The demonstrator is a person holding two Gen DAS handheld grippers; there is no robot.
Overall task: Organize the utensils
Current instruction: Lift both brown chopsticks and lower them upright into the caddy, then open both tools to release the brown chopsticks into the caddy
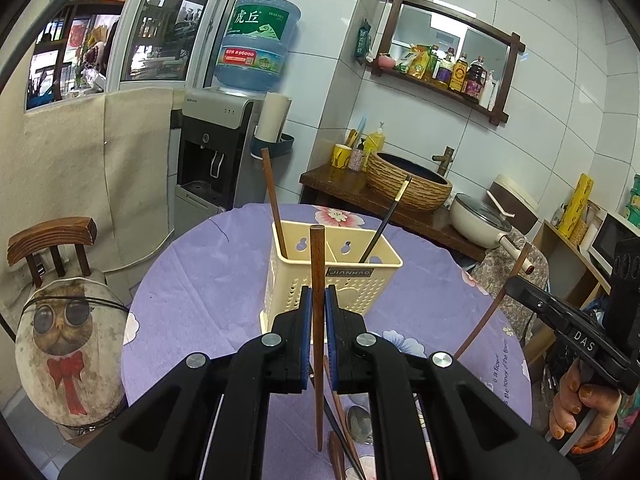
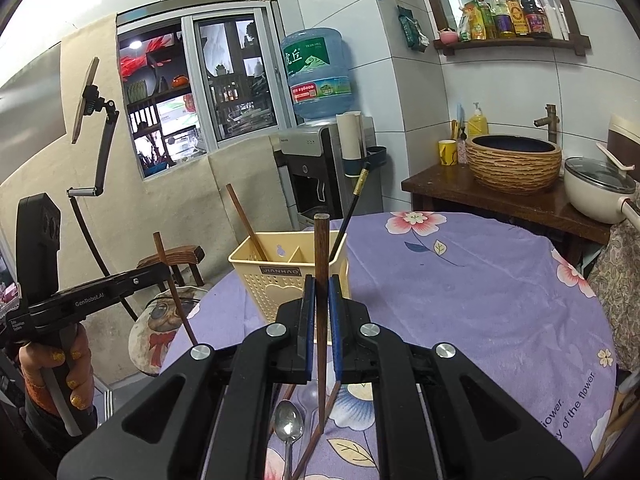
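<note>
A cream utensil holder with two compartments stands on the purple table; it also shows in the right wrist view. A brown chopstick leans in its left compartment and a black chopstick in its right. My left gripper is shut on a brown wooden chopstick, held upright just before the holder. My right gripper is shut on another brown chopstick, upright beside the holder. A metal spoon and loose chopsticks lie on the cloth below the grippers.
The round table has a purple flowered cloth. A cat-print cushion chair stands at the table's left. A water dispenser, a woven basin and a white pot stand behind. A phone mount rises at the left.
</note>
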